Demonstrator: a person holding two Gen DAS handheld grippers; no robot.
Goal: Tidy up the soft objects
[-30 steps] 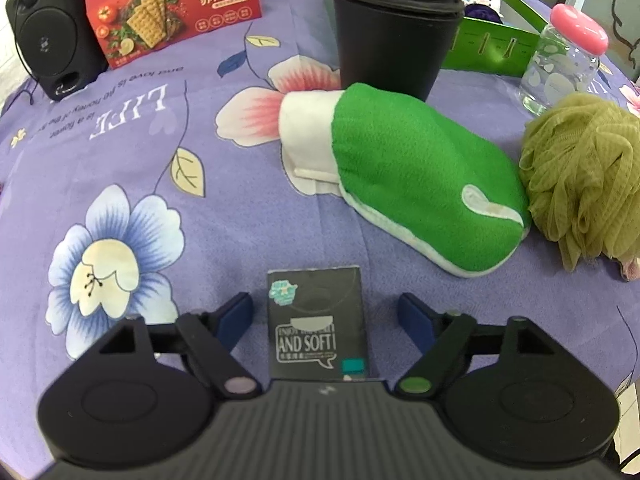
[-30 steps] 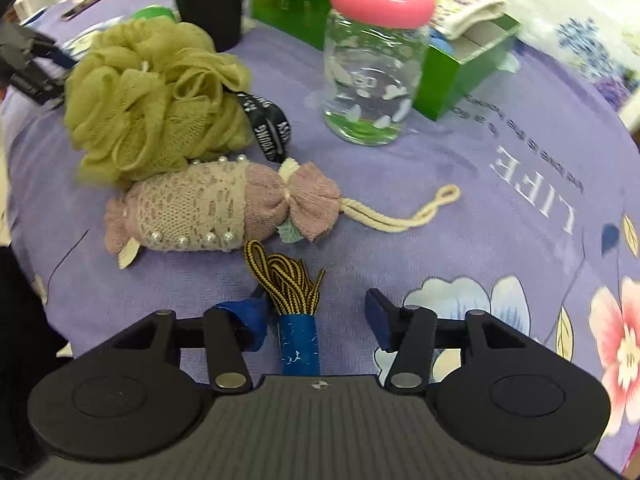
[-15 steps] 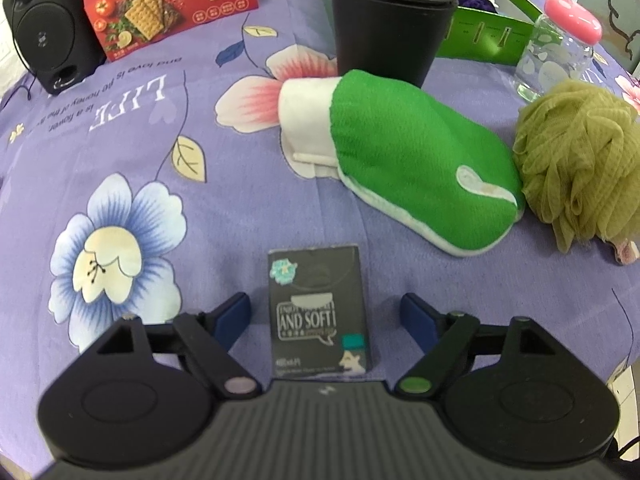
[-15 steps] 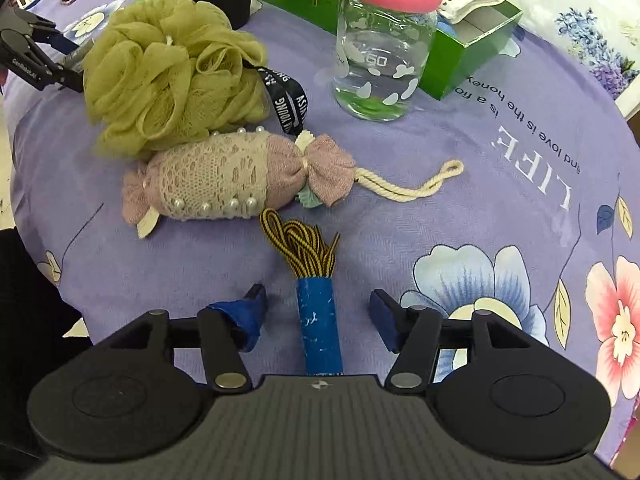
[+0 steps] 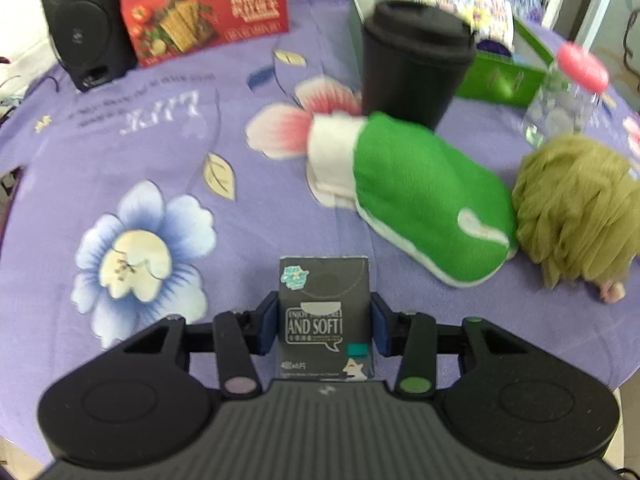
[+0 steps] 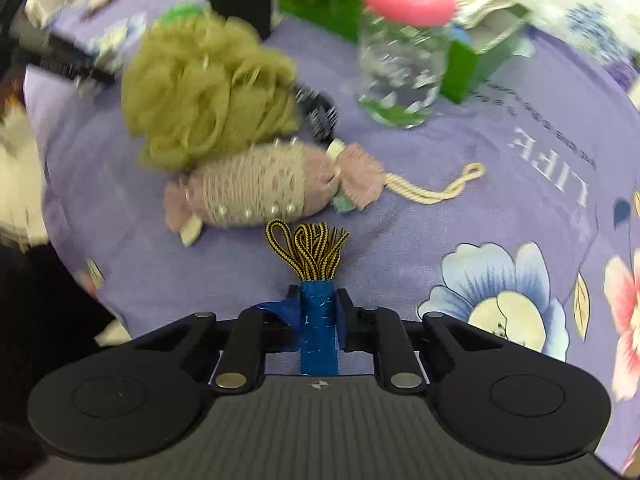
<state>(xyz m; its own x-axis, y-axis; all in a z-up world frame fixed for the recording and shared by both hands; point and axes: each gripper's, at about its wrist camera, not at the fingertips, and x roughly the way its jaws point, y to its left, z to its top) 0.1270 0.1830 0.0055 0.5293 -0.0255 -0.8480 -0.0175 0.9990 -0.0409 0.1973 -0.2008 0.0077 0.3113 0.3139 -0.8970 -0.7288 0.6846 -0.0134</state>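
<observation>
Left gripper we've got clamped on the dark tissue pack, pads tight on both sides, just above the purple floral cloth; right gripper pinched on the blue sleeve of the yellow-black lace bundle; beyond that the lace candy pouch touches the olive bath pouf; green mitt sits btwn pack & black cup; green box further back w/ pink-lid jar.

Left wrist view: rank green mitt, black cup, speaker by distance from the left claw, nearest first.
From the left claw:
1. green mitt, just ahead to the right.
2. black cup, behind the mitt, right of centre.
3. speaker, far back left corner.
</observation>
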